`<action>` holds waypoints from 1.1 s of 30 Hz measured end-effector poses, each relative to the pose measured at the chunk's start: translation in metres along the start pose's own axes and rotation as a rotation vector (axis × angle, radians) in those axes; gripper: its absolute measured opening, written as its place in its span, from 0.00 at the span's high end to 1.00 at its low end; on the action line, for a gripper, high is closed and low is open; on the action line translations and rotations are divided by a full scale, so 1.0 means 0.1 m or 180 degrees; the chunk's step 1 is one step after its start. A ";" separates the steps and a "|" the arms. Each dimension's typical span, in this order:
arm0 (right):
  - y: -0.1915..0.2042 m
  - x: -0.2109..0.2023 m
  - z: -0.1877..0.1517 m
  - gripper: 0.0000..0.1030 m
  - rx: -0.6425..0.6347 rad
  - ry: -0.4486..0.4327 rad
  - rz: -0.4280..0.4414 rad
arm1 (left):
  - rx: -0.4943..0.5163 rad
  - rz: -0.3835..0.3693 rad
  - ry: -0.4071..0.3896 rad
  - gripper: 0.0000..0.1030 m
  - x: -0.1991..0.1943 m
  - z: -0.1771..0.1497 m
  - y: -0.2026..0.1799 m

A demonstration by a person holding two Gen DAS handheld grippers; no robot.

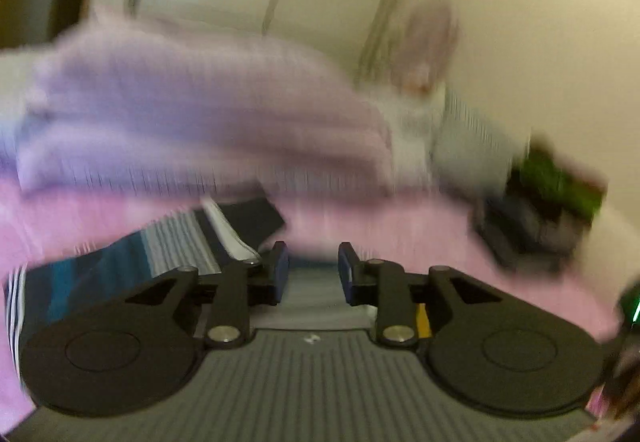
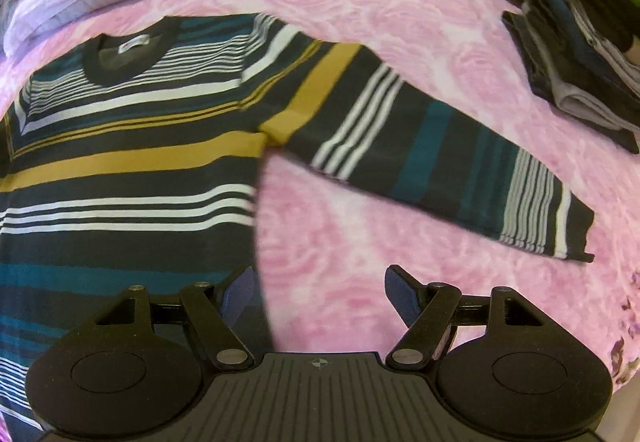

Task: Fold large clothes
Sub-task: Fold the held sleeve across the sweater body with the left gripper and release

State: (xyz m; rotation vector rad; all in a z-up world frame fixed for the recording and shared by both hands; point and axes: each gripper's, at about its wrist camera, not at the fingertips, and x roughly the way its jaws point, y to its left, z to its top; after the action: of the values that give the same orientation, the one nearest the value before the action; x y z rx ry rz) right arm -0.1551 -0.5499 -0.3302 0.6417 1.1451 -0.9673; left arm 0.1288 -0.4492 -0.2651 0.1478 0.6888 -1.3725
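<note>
One dark striped knit sweater (image 2: 132, 162) lies flat on the pink quilted bedspread (image 2: 360, 242), its sleeve (image 2: 432, 146) stretching toward four o'clock. The right gripper (image 2: 320, 296), wide and empty, hangs nearest, the sweater's side edge at nine o'clock. The left gripper (image 1: 312, 270) is narrow, nothing held.

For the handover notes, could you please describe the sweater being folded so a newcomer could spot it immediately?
Start at the pink bedspread. The sweater lies flat across its left part, one sleeve stretched out toward the stack of folded clothes. Unlike those, it is spread open and striped in dark, mustard, teal and white.
</note>
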 end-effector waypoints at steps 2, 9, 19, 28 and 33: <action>-0.14 0.02 -0.01 0.32 0.0089 0.0005 -0.0004 | -0.0051 0.0217 0.0390 0.76 0.17 -0.32 0.04; -0.22 0.28 0.19 0.33 0.0368 -0.0164 0.0503 | -0.0134 0.1335 0.0987 0.71 0.08 -0.78 0.92; 0.85 1.18 1.16 0.46 0.0944 -0.0577 0.1938 | -0.0660 0.1895 0.0835 0.60 -0.24 -0.72 1.85; 1.52 1.83 1.54 0.94 0.1319 -0.0529 0.1954 | -0.0718 0.1701 0.0809 0.47 -0.15 -0.80 1.98; 1.31 1.20 1.41 1.00 0.1173 -0.1328 0.1994 | -0.0506 0.1606 0.0814 0.44 -0.08 -0.80 1.90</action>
State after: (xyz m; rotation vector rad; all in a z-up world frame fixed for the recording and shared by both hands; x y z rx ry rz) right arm 0.0378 -0.6432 -0.4065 0.9667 0.3499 -0.7167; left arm 0.2765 -0.3618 -0.3802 0.3495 0.8993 -0.8185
